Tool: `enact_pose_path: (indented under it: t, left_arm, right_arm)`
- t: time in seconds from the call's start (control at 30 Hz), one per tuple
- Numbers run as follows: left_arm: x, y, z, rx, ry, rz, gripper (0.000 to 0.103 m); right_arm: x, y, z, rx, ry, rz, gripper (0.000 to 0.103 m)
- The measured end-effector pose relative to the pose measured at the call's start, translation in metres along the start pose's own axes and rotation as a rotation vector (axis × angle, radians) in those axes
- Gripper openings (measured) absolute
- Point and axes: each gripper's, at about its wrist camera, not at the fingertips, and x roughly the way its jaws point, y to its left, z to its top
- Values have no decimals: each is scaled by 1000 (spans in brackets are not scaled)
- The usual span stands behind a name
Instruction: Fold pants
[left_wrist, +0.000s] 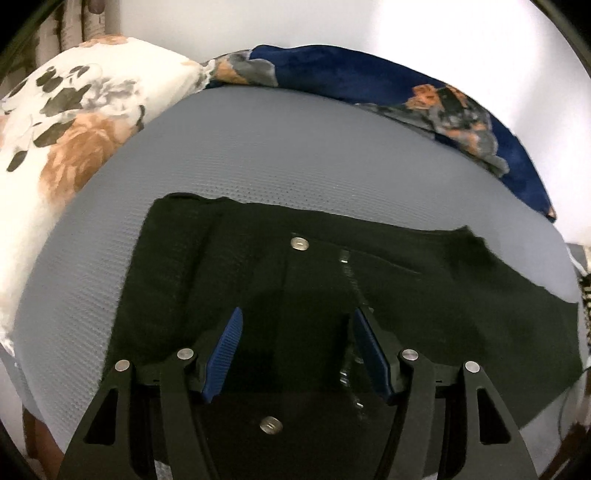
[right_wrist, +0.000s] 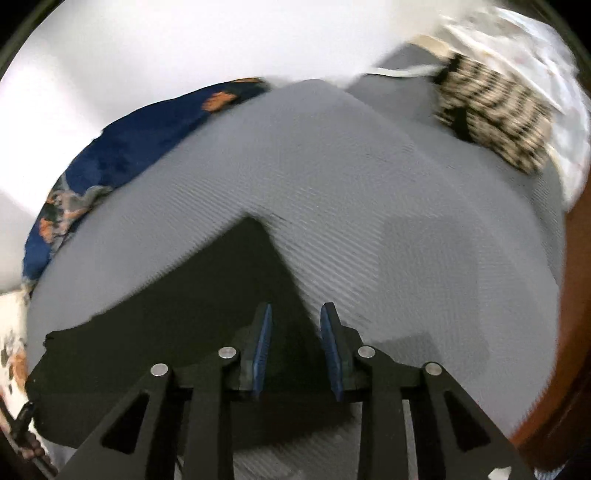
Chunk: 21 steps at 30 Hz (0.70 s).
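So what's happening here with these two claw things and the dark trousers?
Someone is folding black pants on a grey textured mattress, using two handheld grippers. The left gripper hangs open over the buttoned waist; the right gripper is open above a pointed corner of the fabric. Neither grips anything.

In the left wrist view, the pants lie on the bed, filling the lower centre. A pillow sits at upper left, a blanket along the top behind them.
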Motion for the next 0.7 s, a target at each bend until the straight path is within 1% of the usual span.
enact_pose_path:
  t: [0.07,0.1,0.2,0.27,0.3,0.33,0.37,0.43,0.5,0.57,0.6,0.63,0.67,0.7]
  left_arm:
    - [3,1,1,2,2,4,63]
    - [4,1,1,2,1,8,63]
    - [4,0,-1,13,1,17,63]
    - [5,0,0,11,3,15,63]
    - [6,-1,0,10,3,14,63]
    - [7,-1,1,8,4,14,63]
    - [8,-1,2,8,6,15,63]
    - [9,-2,1,7,5,18,63]
    - [10,-3,1,12,3,24,63]
    - [9,-3,4,18,7,27,63]
    - [8,-3,5,19,6,25,63]
    - [6,-2,7,23,2,22,63]
    - [2,-1,9,26,-11,27,63]
    - [-1,1,10,29,-27,45,63]
  right_arm:
    - [20,17,19,-28,27,26,30]
    - [27,22,26,-40,31,25,30]
    - [54,38,46,-76,55,9,30]
    - [67,41,54,-95,71,-14,30]
    - [74,43,55,-104,82,-21,27]
    - [77,45,54,-113,86,-24,0]
    - [79,48,53,-135,90,-38,2]
    - [79,53,48,-167,73,-81,1]
    - [81,56,46,-168,57,-113,1]
    - [82,56,49,-140,55,-131,1]
    - [81,58,50,-135,64,-151,2]
    - [81,61,52,-142,76,-168,12]
    - [79,66,53,-150,95,-215,27]
    - [75,70,54,-160,93,-244,33]
